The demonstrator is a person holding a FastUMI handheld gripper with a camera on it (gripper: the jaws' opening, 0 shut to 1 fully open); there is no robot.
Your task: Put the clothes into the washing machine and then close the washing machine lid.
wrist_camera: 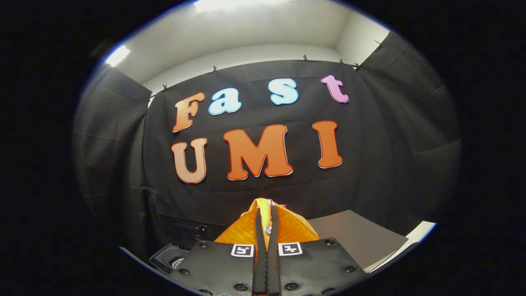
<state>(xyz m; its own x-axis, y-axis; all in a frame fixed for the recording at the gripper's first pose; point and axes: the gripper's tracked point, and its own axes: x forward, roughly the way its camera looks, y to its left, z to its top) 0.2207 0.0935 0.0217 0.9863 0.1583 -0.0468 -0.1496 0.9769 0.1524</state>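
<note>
My gripper [266, 213] is shut on an orange garment [287, 228], both fingers pressing a thin fold of it between them. The cloth bunches up around and ahead of the fingers, with a small snap button showing on it. Below and to the left of the fingers I see part of the washing machine [174, 257], a pale rounded rim with a dark opening. The gripper is held up, pointing at the booth's black cloth wall. How far the garment hangs below is hidden by the gripper body.
A grey flat surface [357, 236] lies to the right of the fingers, with a white edge [419, 232] beyond it. A dark box-like part [187, 230] stands behind the washing machine rim on the left. Black cloth walls close in all around.
</note>
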